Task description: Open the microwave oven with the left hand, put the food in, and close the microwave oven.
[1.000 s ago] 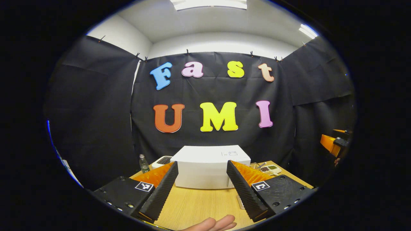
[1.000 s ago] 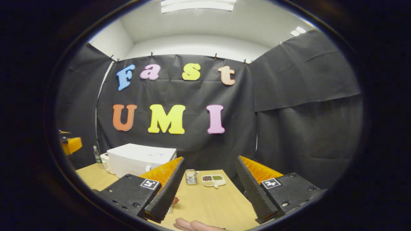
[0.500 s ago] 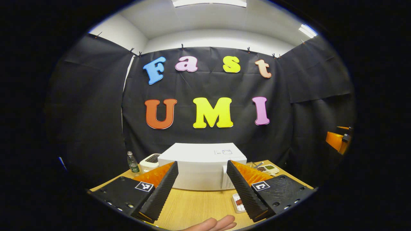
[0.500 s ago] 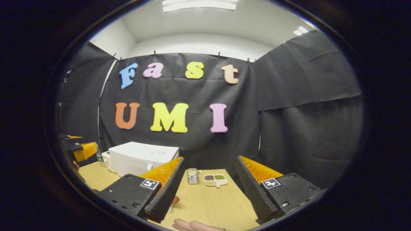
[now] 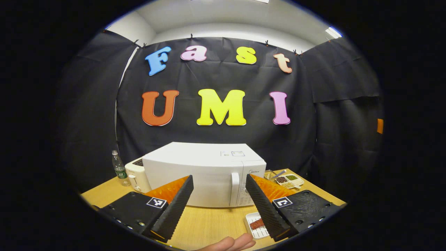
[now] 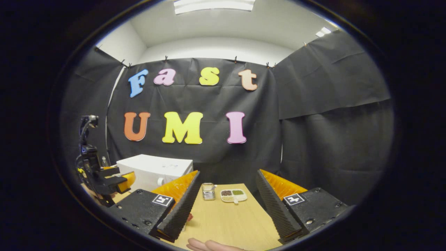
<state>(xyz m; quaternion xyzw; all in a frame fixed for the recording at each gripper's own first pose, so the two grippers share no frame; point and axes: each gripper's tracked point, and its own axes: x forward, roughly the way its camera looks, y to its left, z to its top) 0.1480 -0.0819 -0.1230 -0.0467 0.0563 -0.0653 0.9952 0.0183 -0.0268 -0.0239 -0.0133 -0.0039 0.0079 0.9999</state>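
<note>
Straight ahead of the left tool [image 5: 217,195], its jaws spread wide and holding nothing, we had the microwave oven [image 5: 195,174] on the tabletop [image 5: 209,223], door shut. Its upright handle [image 5: 234,188] stood just between our fingertips, a touch right of centre. The food tray [image 5: 257,223] lay low right. Our right tool [image 6: 224,200] gaped empty too, farther from the door, so we judged the left nearer.

Both the left gripper [image 5: 217,205] and right gripper [image 6: 224,205] are held level with jaws spread wide, gripping nothing.
</note>
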